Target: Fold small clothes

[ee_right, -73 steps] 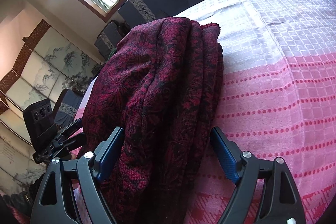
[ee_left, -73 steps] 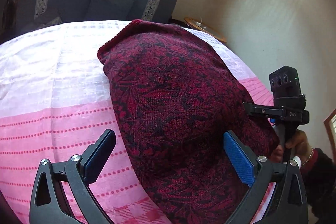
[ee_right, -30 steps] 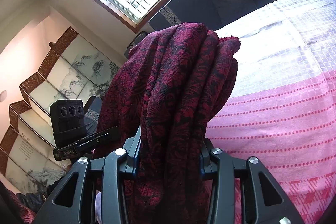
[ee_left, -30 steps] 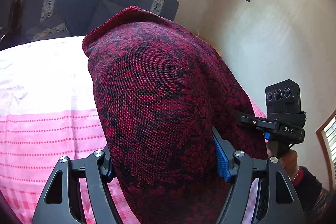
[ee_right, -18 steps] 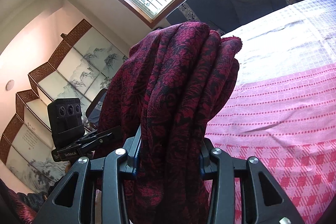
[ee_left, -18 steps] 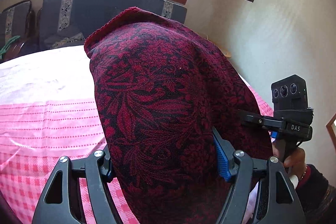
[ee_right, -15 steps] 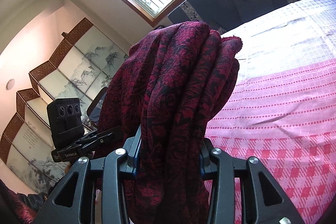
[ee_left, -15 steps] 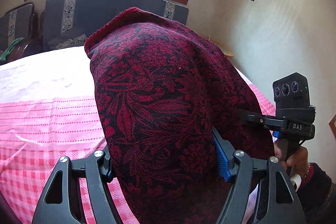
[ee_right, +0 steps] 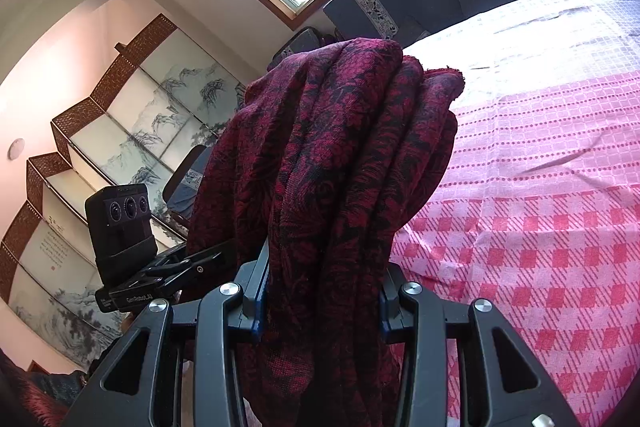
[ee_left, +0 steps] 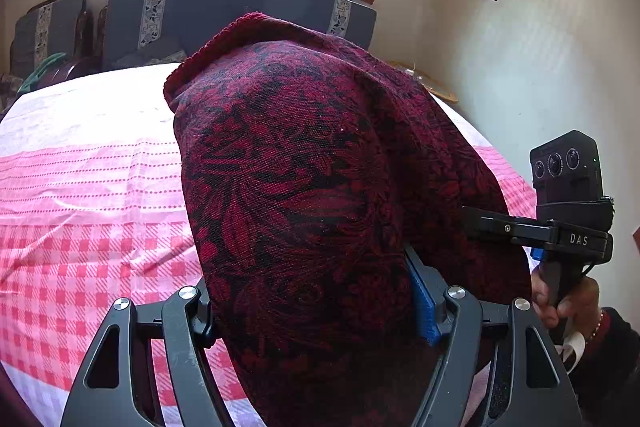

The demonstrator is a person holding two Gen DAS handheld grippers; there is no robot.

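Pink checked bed (ee_left: 80, 187) below, w/ room to lay flat. Dark red cloth (ee_left: 320, 187) bunched, lifted clear of bed. Left gripper (ee_left: 316, 311) & right gripper (ee_right: 320, 291): fingers clamped on cloth. Prob. best: keep both level, spread apart, lower evenly, avoid bunching.

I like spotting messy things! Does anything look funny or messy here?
A little. The red garment is bunched into thick ropey folds where the right tool pinches it, not flat. The left tool grips it too. The pink bedspread has a few wrinkles.
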